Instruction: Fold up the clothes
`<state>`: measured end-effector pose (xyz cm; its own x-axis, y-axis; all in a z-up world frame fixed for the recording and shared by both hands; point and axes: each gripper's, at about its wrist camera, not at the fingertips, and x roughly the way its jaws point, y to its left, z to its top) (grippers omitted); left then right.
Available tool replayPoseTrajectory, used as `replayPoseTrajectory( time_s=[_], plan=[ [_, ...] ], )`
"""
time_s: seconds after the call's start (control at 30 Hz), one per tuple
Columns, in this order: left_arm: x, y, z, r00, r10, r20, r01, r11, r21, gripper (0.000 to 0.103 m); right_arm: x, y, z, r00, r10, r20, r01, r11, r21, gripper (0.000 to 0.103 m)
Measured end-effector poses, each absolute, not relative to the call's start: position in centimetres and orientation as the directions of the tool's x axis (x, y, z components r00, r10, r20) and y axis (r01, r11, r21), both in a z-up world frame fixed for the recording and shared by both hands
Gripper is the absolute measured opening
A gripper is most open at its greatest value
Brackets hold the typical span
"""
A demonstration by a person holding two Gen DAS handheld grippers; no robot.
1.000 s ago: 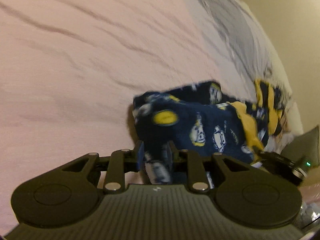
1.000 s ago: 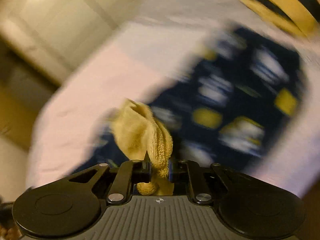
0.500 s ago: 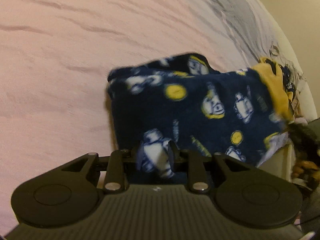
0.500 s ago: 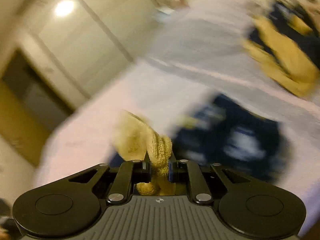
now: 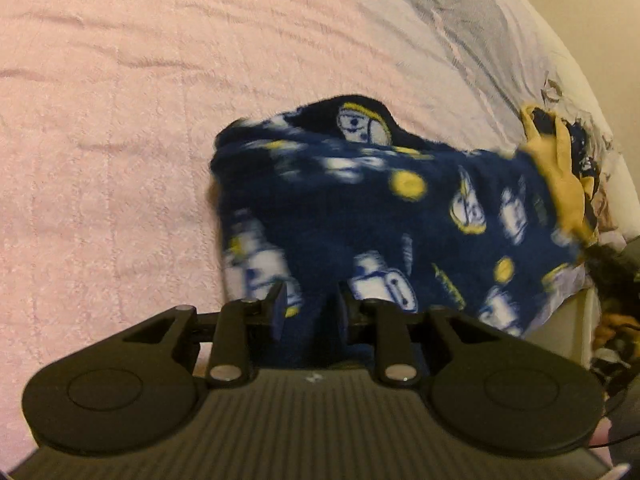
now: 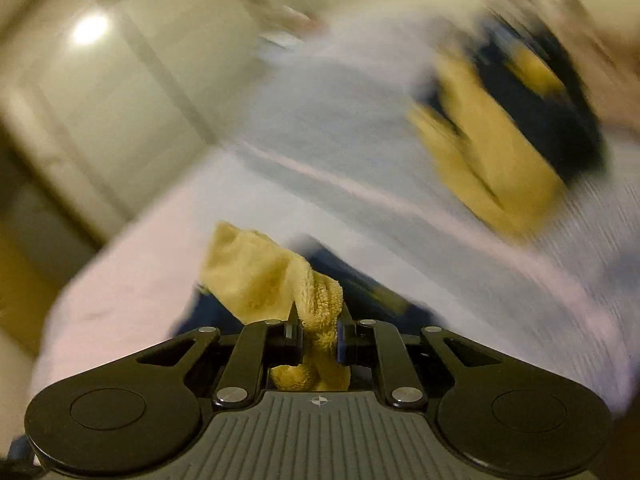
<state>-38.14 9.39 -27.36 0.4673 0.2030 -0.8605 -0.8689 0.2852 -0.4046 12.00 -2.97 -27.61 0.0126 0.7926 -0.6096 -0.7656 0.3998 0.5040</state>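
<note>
Pink bedspread [image 5: 120, 128] filling most of the left wrist view, grey sheet [image 5: 460, 12] at its far side. Lifted just above the bedspread, a navy fleece garment [image 5: 380, 216] with white and yellow prints, stretched between two holds. Long axis running across the bedspread from near left toward far right, yellow cuff [image 5: 568, 184] at the far-right end. Second navy-and-yellow garment [image 6: 516, 128] lying beyond on the sheet, blurred. Left gripper [image 5: 310, 308] clenched on the navy edge nearest the bedspread's front. Right gripper [image 6: 318, 340] clamped on the yellow cuff [image 6: 276, 280]. Best done, likely, by keeping both holds level and taut, lowering the held edge evenly over the layer below, matching corners before letting go; uneven height risks a skewed crease.
</note>
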Motion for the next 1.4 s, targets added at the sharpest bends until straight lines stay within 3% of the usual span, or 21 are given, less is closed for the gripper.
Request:
replayPoseTrajectory(
  time_s=[0.03, 0.17, 0.33, 0.4, 0.47, 0.6, 0.67, 0.8, 0.9, 1.0, 1.1, 1.27, 1.4],
  plan=[
    [-37.9, 9.3, -27.4, 0.469, 0.200, -0.860, -0.867, 0.288, -0.406, 0.021, 12.6, -3.0, -28.6, 0.026, 0.774, -0.632, -0.750, 0.433, 0.500, 0.013],
    [-37.5, 9.2, -27.7, 0.457, 0.210, -0.864, -0.871, 0.300, -0.388, 0.021, 11.9, -3.7, -27.0, 0.026, 0.840, -0.542, -0.786, 0.352, 0.508, 0.013],
    [-37.0, 9.6, -28.4, 0.443, 0.203, -0.873, -0.880, 0.286, -0.380, 0.021, 13.6, -2.3, -30.4, 0.037, 0.751, -0.659, -0.736, 0.467, 0.491, 0.015],
    [-36.9, 9.7, -28.2, 0.431, 0.200, -0.880, -0.884, 0.292, -0.366, 0.021, 14.0, -2.1, -30.0, 0.038, 0.733, -0.680, -0.727, 0.486, 0.484, 0.021],
    [-36.9, 9.7, -27.5, 0.425, 0.202, -0.882, -0.883, 0.307, -0.356, 0.021, 13.7, -2.6, -28.7, 0.090, 0.719, -0.689, -0.729, 0.519, 0.447, 0.043],
    [-36.7, 10.5, -25.6, 0.426, 0.217, -0.879, -0.870, 0.365, -0.332, 0.021, 11.0, -5.1, -24.4, 0.257, 0.722, -0.643, -0.753, 0.567, 0.335, 0.043],
    [-36.2, 11.4, -25.3, 0.438, 0.213, -0.874, -0.853, 0.404, -0.330, 0.021, 9.0, -5.0, -24.4, 0.192, 0.745, -0.639, -0.804, 0.492, 0.333, 0.043],
    [-34.8, 13.9, -27.0, 0.428, 0.171, -0.887, -0.832, 0.457, -0.314, 0.020, 9.0, -2.2, -29.8, 0.209, 0.609, -0.765, -0.790, 0.566, 0.234, 0.043],
    [-34.5, 15.9, -27.8, 0.448, 0.115, -0.886, -0.796, 0.502, -0.338, 0.018, 9.5, -3.9, -29.2, 0.223, 0.622, -0.750, -0.657, 0.665, 0.356, 0.043],
    [-34.7, 17.0, -27.3, 0.490, 0.067, -0.869, -0.726, 0.583, -0.364, 0.018, 5.8, -7.6, -26.4, 0.318, 0.606, -0.729, -0.567, 0.738, 0.366, 0.043],
    [-35.5, 17.7, -26.8, 0.505, 0.017, -0.863, -0.663, 0.648, -0.375, 0.019, -0.4, -10.1, -25.2, 0.345, 0.514, -0.786, -0.475, 0.817, 0.326, 0.043],
    [-36.8, 17.8, -26.7, 0.356, 0.023, -0.934, -0.616, 0.757, -0.216, 0.019, -13.5, -12.1, -27.8, 0.214, 0.332, -0.919, -0.226, 0.932, 0.284, 0.043],
    [-37.9, 18.1, -25.9, 0.308, 0.026, -0.951, -0.573, 0.803, -0.163, 0.025, -20.4, -12.6, -27.9, 0.154, 0.324, -0.934, 0.007, 0.945, 0.328, 0.043]
  ],
)
